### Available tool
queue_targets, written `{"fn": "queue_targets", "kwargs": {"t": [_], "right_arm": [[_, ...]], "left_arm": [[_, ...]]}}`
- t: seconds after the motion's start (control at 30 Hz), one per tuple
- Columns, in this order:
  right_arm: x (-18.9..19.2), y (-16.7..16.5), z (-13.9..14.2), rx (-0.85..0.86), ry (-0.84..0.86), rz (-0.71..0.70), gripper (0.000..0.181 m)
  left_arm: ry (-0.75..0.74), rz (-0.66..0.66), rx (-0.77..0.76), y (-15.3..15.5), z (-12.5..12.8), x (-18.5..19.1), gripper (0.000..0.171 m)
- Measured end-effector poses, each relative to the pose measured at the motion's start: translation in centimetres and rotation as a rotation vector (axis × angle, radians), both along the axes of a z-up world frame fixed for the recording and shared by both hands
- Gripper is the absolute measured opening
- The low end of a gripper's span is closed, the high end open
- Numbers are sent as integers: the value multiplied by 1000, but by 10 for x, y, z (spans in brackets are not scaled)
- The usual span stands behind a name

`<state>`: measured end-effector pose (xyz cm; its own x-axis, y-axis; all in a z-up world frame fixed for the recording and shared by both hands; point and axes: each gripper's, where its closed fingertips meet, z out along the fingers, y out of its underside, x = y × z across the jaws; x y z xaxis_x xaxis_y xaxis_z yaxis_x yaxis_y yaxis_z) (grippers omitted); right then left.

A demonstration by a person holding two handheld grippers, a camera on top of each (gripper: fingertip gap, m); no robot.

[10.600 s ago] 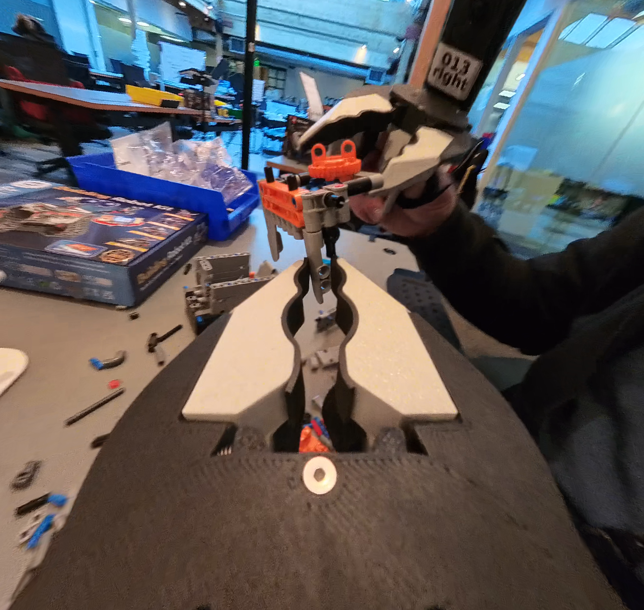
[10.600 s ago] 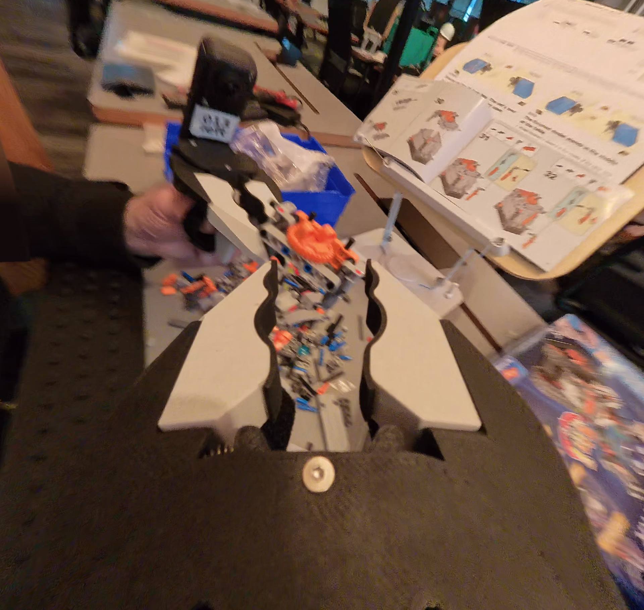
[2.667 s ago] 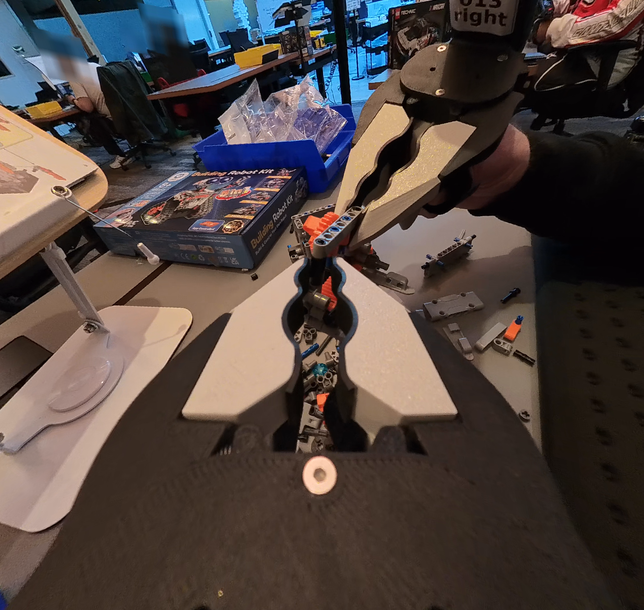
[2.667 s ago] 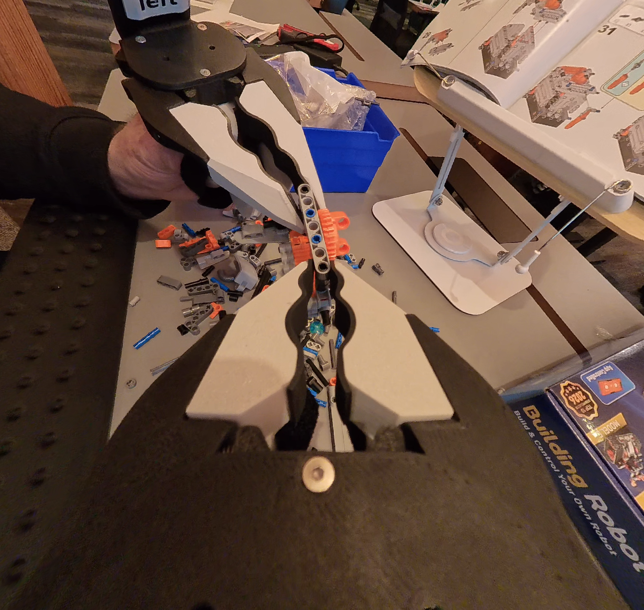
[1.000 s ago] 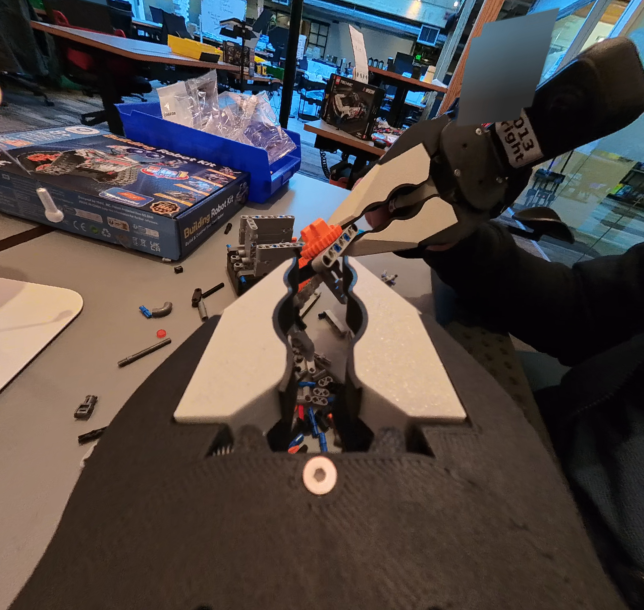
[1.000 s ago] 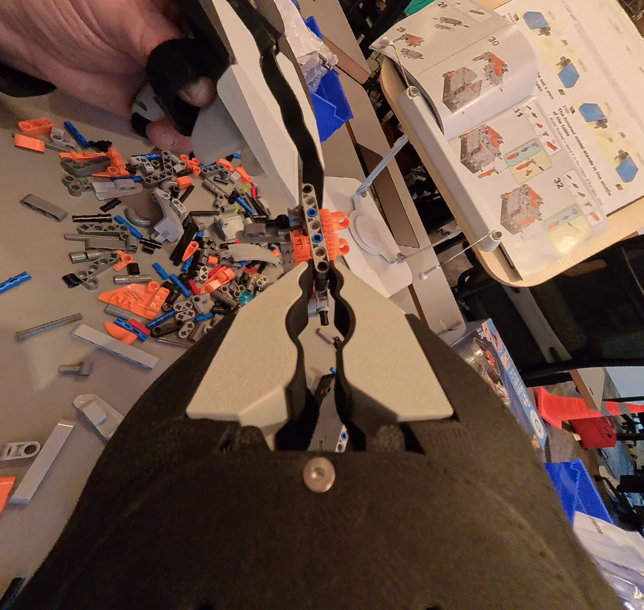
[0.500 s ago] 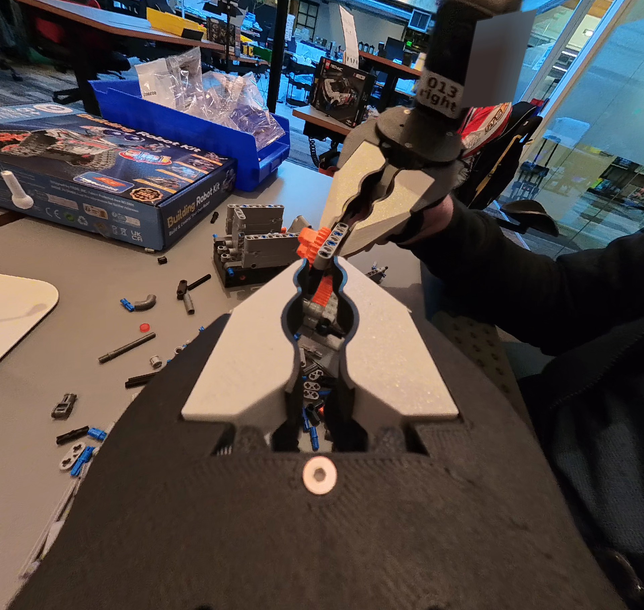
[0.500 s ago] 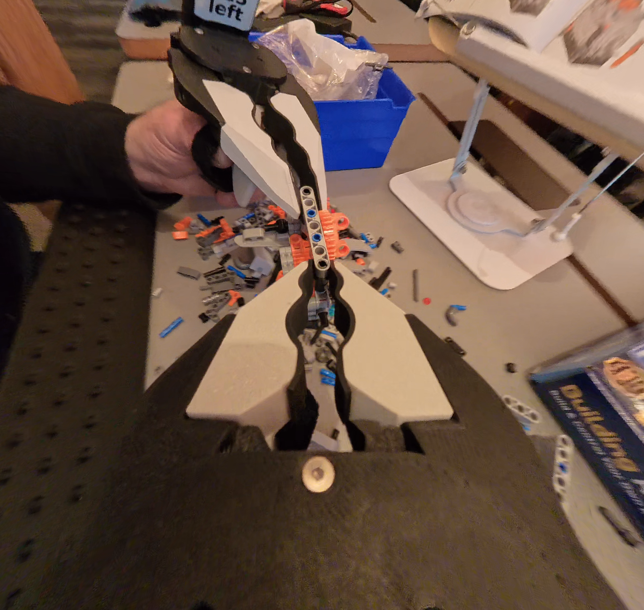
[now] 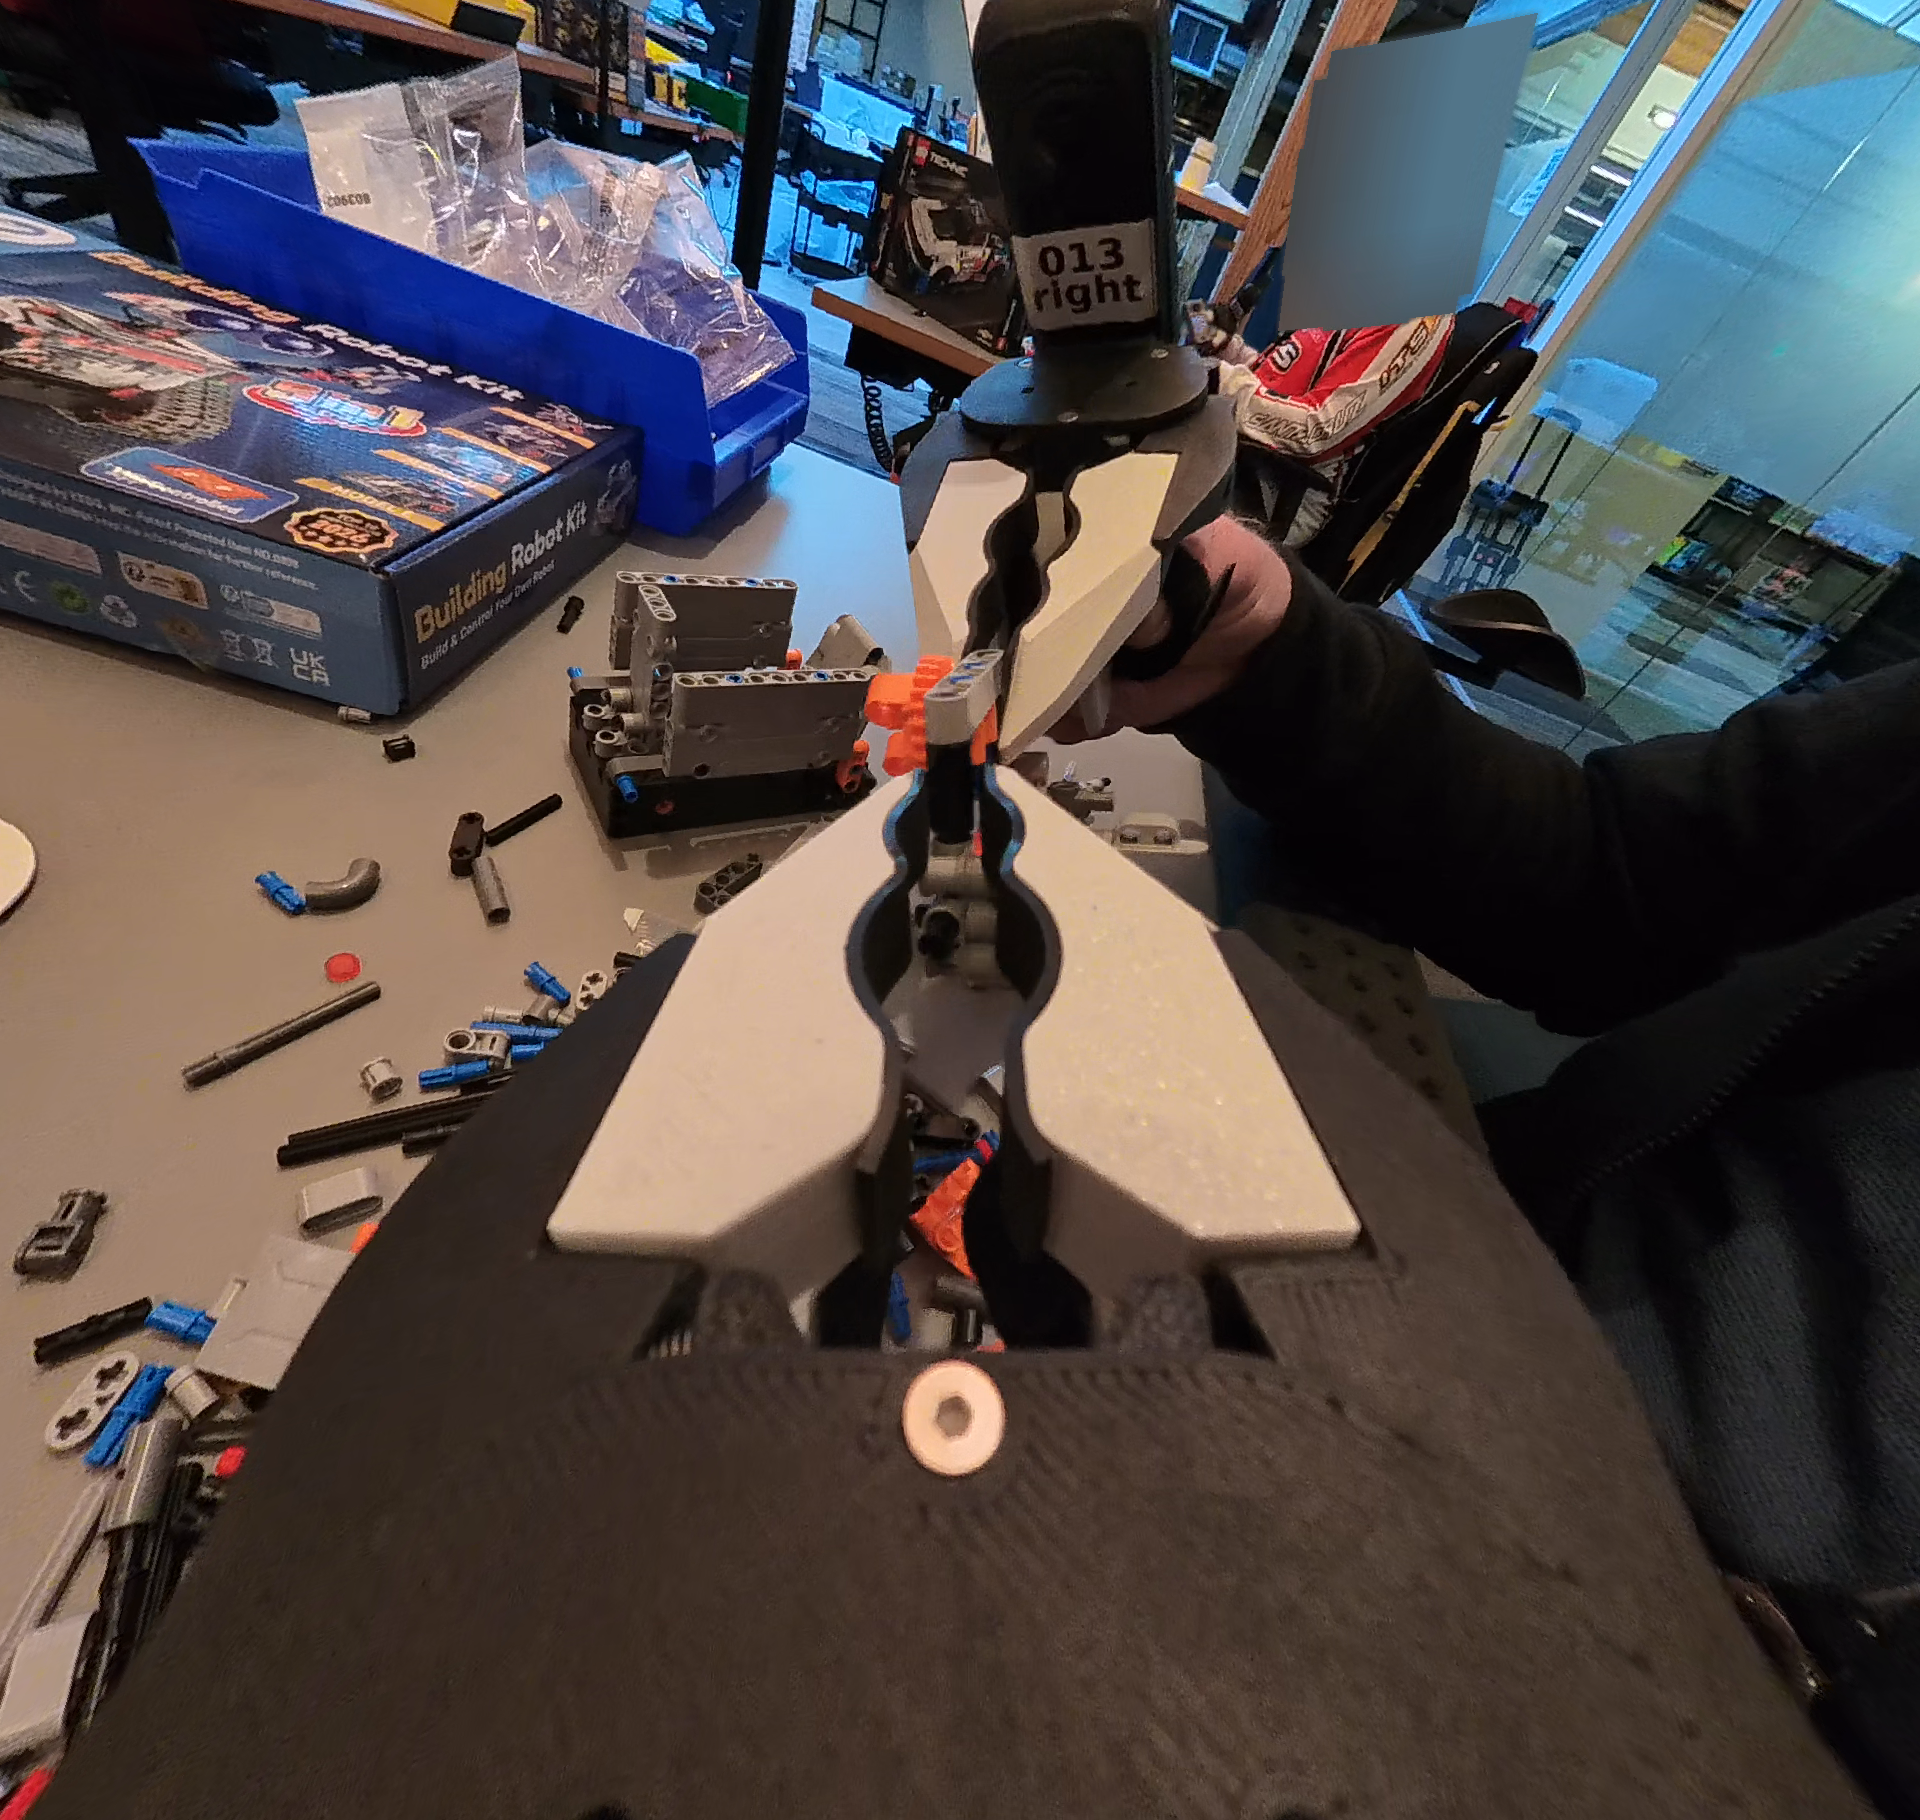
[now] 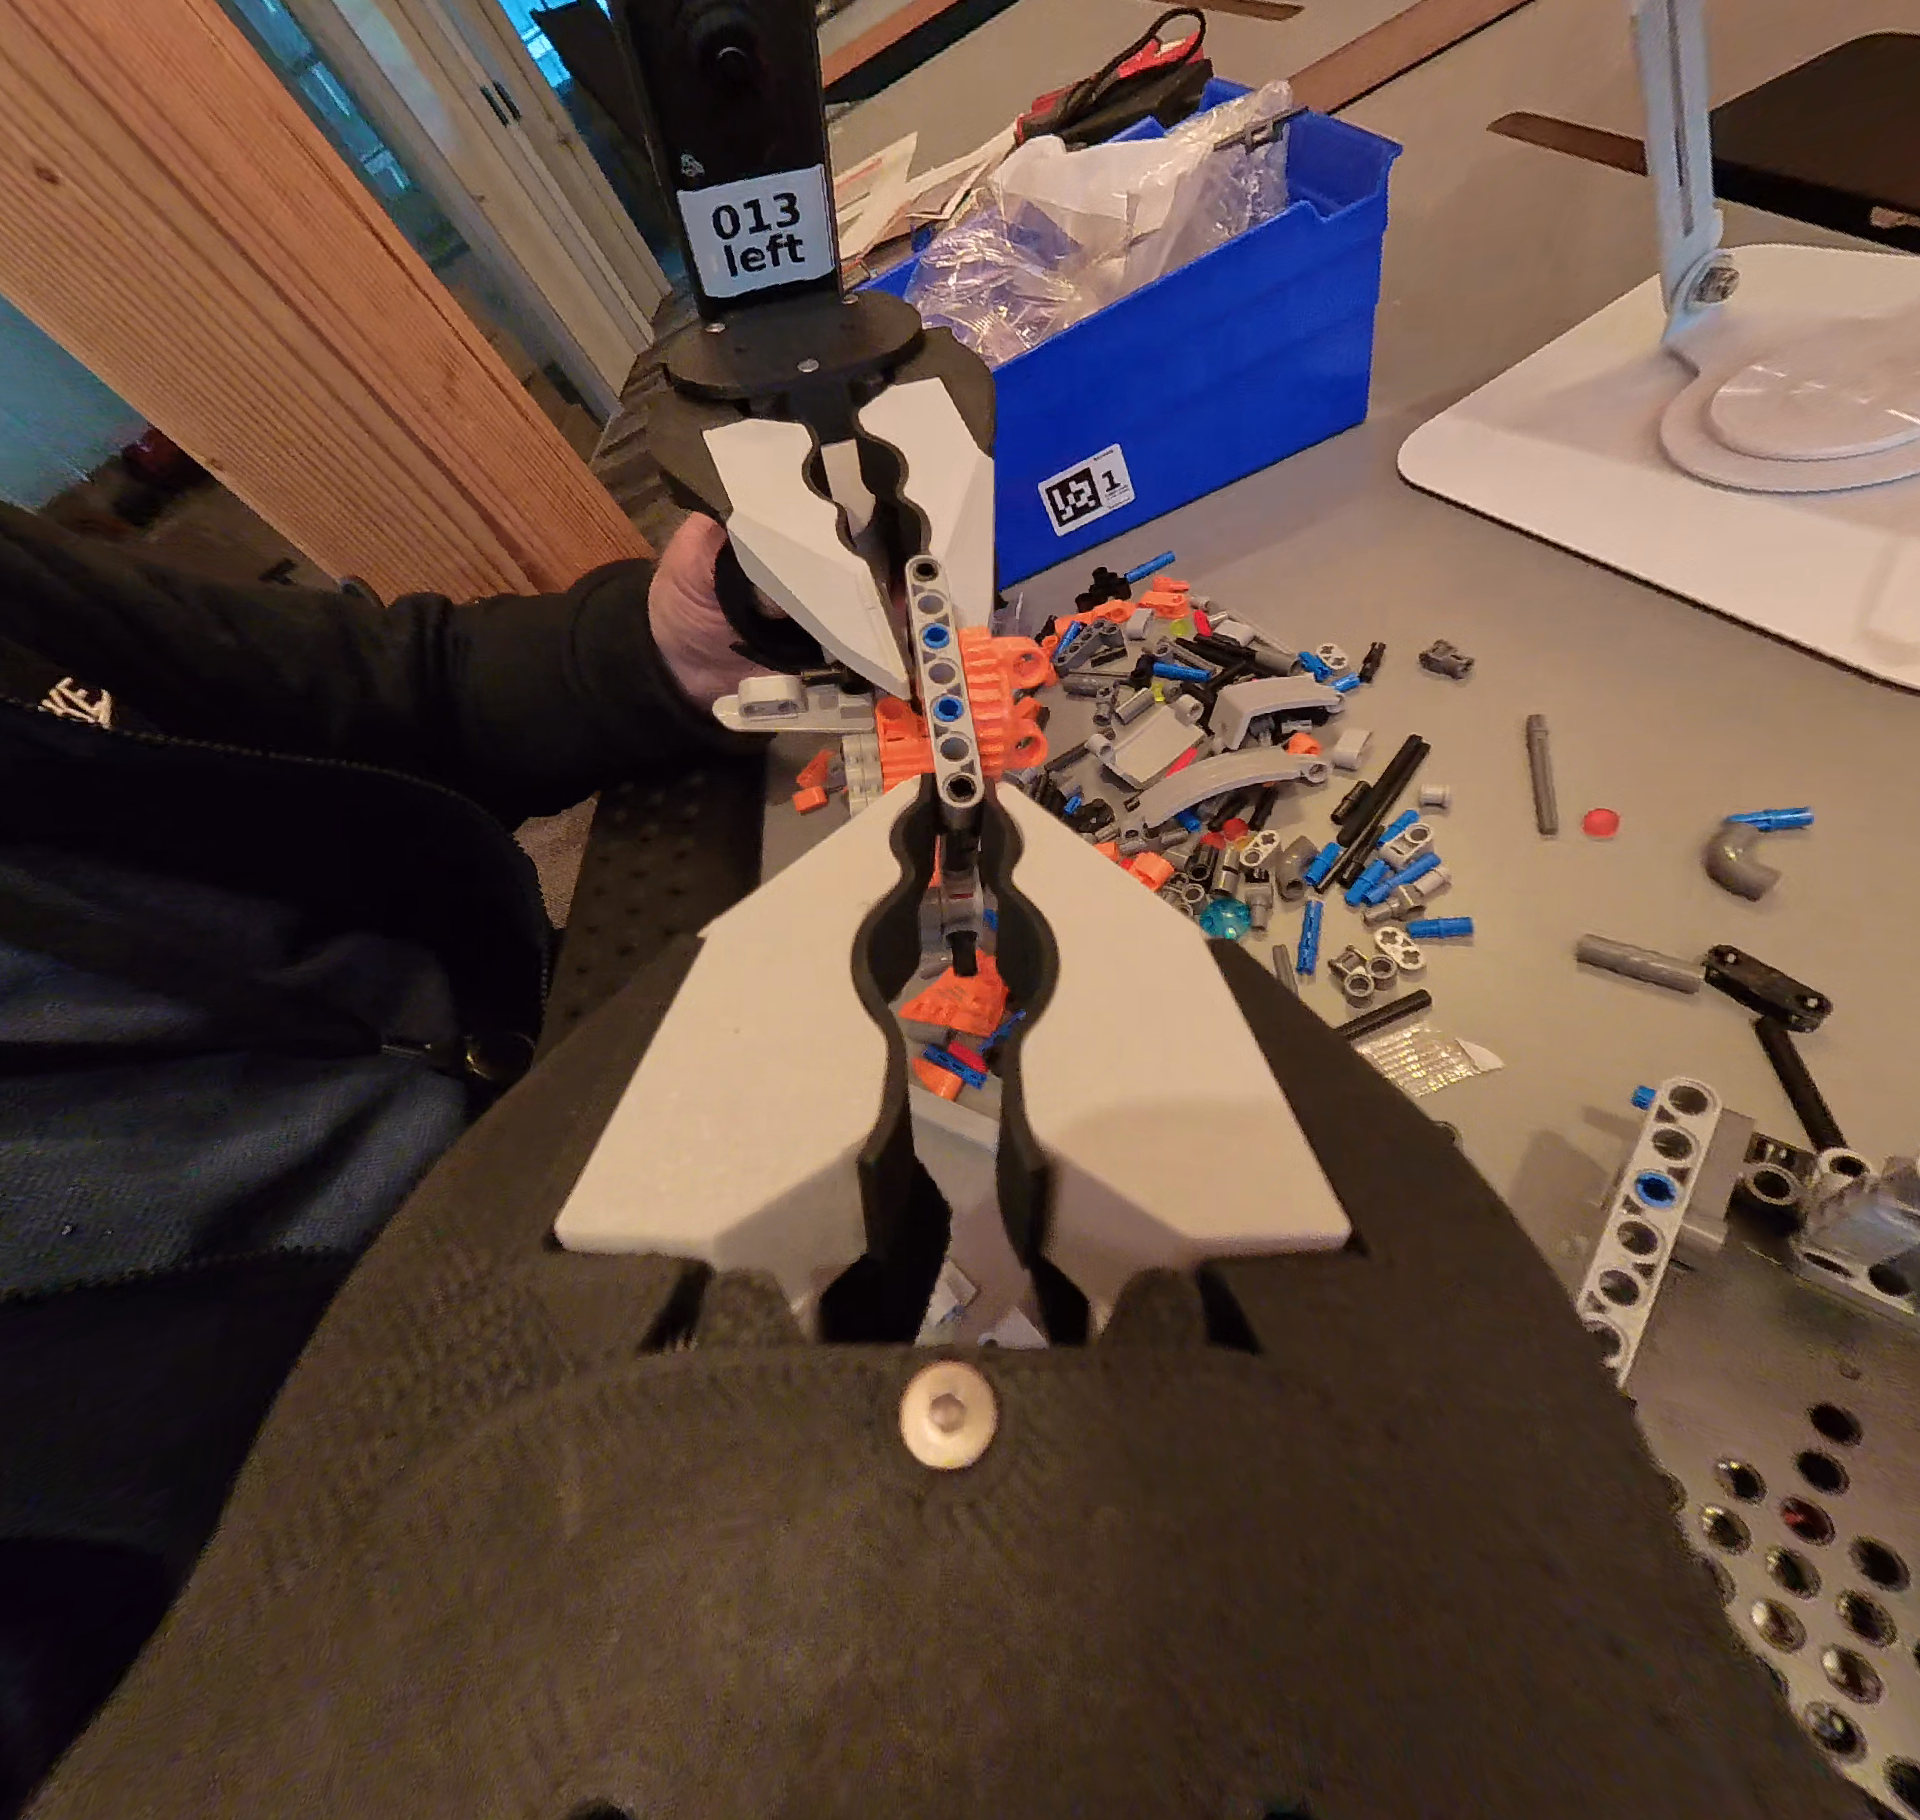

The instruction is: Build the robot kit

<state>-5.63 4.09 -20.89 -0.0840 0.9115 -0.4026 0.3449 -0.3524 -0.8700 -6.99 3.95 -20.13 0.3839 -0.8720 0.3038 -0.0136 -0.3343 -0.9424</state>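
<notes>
Two claws meet tip to tip above the grey surface (image 10: 1558, 627), both closed on one small assembly of orange and grey plastic building pieces (image 10: 961, 700). Left claw (image 9: 948, 783): jaws nearly together, pinching a dark stem on the underside of the assembly; the contact itself is hidden between the pale fingers (image 9: 790, 1022). Right claw (image 10: 951, 809): jaws likewise nearly shut, clamped on the lower end of the grey holed beam (image 10: 940, 679) that fronts the assembly. The far side of the assembly is covered by the opposing claw in either view, so its full shape cannot be made out.

A person's hand (image 9: 1205, 617) holds the right claw's grip; most of it is behind the claw body. Black claw housing fills the lower half of both views and cuts off the surface beneath.

On the surface: a scatter of loose orange, grey, blue and black pieces (image 10: 1247, 783) just right of the claws in the right wrist view; a partly built grey block of beams (image 9: 717, 700) just left of the tips in the left wrist view. Blue plastic bin with clear bags (image 10: 1195, 336) and dark printed cardboard box (image 9: 281, 513) stand farther back. White stand base (image 10: 1683, 482) is cut off by the frame edge. Open surface lies between the scatter and the stand base.
</notes>
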Motion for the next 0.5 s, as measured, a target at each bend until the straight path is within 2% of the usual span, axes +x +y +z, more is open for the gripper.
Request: {"fn": "queue_targets", "kwargs": {"t": [0.3,0.5], "right_arm": [[-2,3,3,68,18,-20,6],[0,14,5,255,-8,-104,20]], "left_arm": [[-8,11,-5,2,0,-2,5],[16,29,2,4,-2,-4,5]]}}
